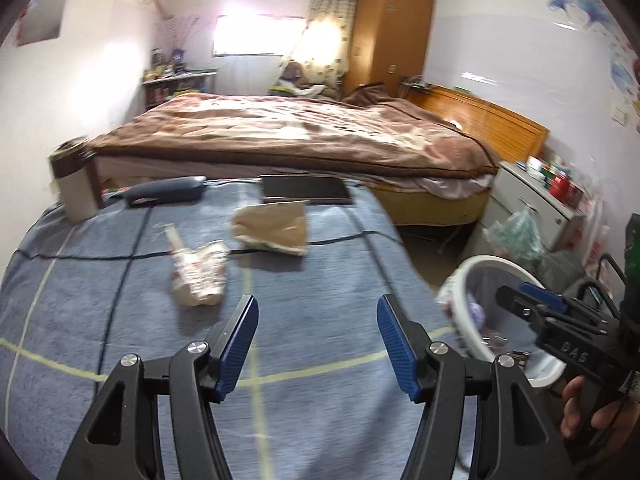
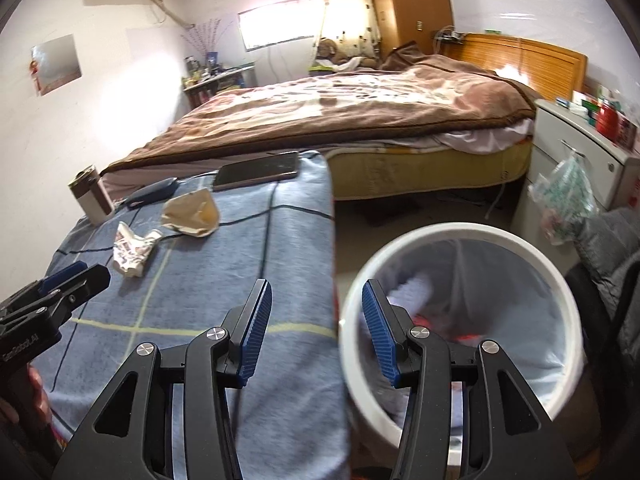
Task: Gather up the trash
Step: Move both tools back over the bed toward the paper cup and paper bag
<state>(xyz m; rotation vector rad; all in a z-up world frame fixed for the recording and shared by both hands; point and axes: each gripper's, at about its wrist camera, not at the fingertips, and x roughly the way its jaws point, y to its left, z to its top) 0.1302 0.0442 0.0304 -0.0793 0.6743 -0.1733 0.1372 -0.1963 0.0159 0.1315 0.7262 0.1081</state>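
Blue blanket: left gripper above, jaws apart.

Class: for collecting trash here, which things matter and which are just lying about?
Job: crumpled wrapper, brown paper bag, white bin, left gripper, right gripper, both open.
Lying about: phone, cup, dark case.

The right gripper body reads "DAS" (faint, perhaps partial); the crumpled wrapper's print is unreadable.

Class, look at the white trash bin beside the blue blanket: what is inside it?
The white trash bin has a pale liner holding whitish crumpled material and something red. The right gripper covers part of the inside, and the bottom is hidden.
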